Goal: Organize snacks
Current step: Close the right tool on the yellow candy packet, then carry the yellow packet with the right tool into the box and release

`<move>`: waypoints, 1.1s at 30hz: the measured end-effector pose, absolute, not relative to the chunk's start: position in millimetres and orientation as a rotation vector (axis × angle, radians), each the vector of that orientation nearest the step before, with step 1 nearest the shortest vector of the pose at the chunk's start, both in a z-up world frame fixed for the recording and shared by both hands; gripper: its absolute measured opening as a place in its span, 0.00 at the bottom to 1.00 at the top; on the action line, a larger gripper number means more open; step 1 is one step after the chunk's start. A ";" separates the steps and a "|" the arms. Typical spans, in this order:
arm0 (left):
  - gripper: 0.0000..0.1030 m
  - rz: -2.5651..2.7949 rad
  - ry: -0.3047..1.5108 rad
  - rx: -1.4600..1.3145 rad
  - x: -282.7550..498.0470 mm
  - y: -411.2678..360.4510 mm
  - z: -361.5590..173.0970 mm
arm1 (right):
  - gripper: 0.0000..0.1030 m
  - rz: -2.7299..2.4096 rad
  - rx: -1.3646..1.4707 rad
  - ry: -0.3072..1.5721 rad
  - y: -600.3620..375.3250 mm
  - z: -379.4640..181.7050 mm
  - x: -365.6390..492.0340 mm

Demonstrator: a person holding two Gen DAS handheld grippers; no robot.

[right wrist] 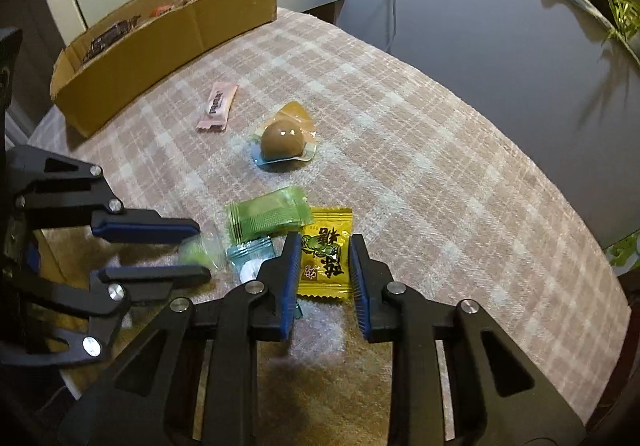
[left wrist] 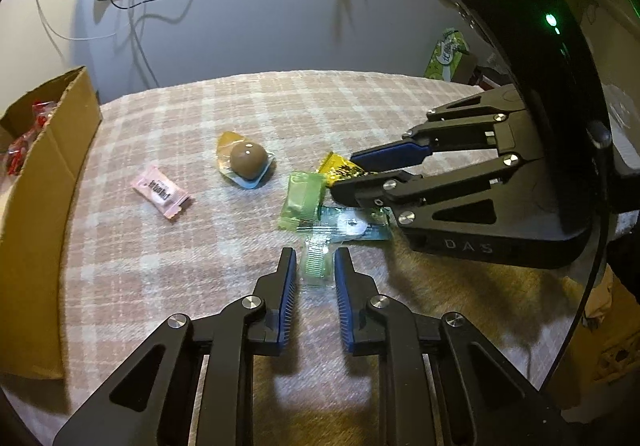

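Currently, the left gripper (left wrist: 316, 266) had its jaws clamped on a small clear green-printed candy wrapper (left wrist: 317, 260) lying lengthwise between them on the plaid-covered tabletop (left wrist: 200, 117). The right gripper (right wrist: 325, 258) had its jaws clamped across a yellow foil sachet (right wrist: 325, 250). The brown cardboard box (right wrist: 168, 41) lay well apart, beyond both.

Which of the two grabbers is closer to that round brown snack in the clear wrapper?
Neither clearly; both sit about equally short of the round brown snack. The right gripper grips a yellow candy packet; the left gripper pinches a small clear green wrapper.
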State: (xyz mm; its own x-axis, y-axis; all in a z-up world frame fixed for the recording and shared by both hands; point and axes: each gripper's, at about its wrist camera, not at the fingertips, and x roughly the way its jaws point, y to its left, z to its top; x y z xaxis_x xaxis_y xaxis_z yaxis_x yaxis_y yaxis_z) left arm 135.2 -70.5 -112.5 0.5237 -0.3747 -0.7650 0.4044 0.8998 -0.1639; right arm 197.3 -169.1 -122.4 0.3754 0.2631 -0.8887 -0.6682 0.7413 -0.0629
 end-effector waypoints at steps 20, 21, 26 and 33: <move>0.17 -0.385 0.782 -0.056 112.8 -7.3 -66.7 | 0.24 0.584 -0.306 0.927 -183.0 -58.5 185.2; 0.17 -0.373 0.775 -0.056 111.4 -2.6 -64.6 | 0.24 0.591 -0.303 0.917 -178.2 -54.4 184.9; 0.17 -0.310 0.739 -0.071 115.1 31.1 -51.7 | 0.24 0.641 -0.290 0.873 -147.8 -36.9 188.1; 0.17 -0.232 0.706 -0.097 118.9 75.6 -40.1 | 0.24 0.709 -0.278 0.834 -98.3 -23.4 200.0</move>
